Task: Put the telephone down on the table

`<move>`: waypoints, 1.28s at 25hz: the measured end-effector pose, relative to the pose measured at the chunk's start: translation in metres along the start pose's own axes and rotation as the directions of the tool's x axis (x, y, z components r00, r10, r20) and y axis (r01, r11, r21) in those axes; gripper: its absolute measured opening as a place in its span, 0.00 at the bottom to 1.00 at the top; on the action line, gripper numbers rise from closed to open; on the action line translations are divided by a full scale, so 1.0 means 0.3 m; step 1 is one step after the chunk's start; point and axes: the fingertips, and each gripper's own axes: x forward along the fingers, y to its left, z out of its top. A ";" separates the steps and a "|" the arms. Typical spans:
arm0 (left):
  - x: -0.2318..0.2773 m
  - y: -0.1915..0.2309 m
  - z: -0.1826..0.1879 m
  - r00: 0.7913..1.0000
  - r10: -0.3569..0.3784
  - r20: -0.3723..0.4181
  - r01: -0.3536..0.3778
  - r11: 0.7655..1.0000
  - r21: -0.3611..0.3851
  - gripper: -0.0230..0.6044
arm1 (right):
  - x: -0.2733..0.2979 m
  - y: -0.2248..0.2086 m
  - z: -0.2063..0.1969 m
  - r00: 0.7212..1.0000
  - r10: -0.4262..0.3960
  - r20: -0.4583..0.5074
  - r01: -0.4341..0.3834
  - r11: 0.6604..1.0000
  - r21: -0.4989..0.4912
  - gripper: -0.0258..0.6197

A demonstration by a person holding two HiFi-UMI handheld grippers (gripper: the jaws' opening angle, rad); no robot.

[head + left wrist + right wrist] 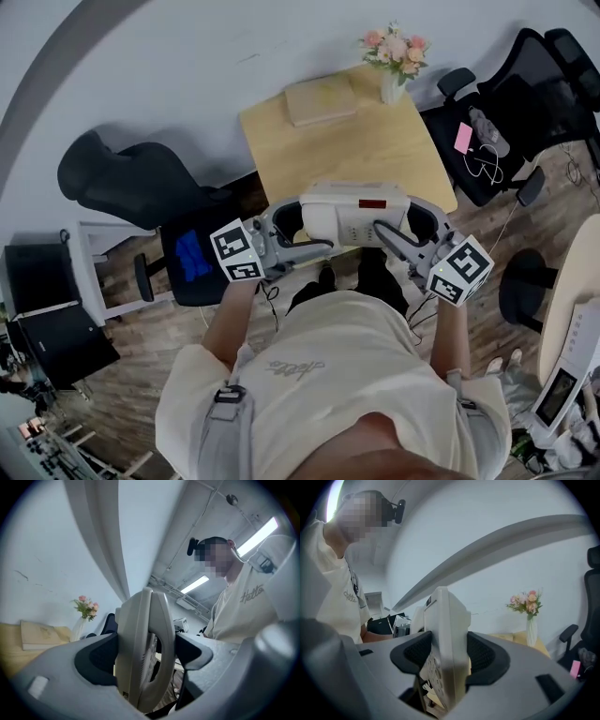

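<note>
Both the left gripper [296, 225] and right gripper [407, 227] hold the telephone [356, 212] by the desk [309, 155].
Jaws are clamped on its ends; uneven lowering may let it slip.

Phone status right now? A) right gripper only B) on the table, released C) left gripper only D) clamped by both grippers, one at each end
D: the left gripper and the right gripper each have both jaws pressed against the telephone, one at each end.
</note>
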 end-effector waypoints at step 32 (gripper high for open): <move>-0.155 0.287 -0.023 0.882 0.439 0.170 -0.429 0.898 -0.096 0.64 | 0.425 -0.192 -0.046 0.867 0.426 -0.260 -0.426 0.903 0.061 0.38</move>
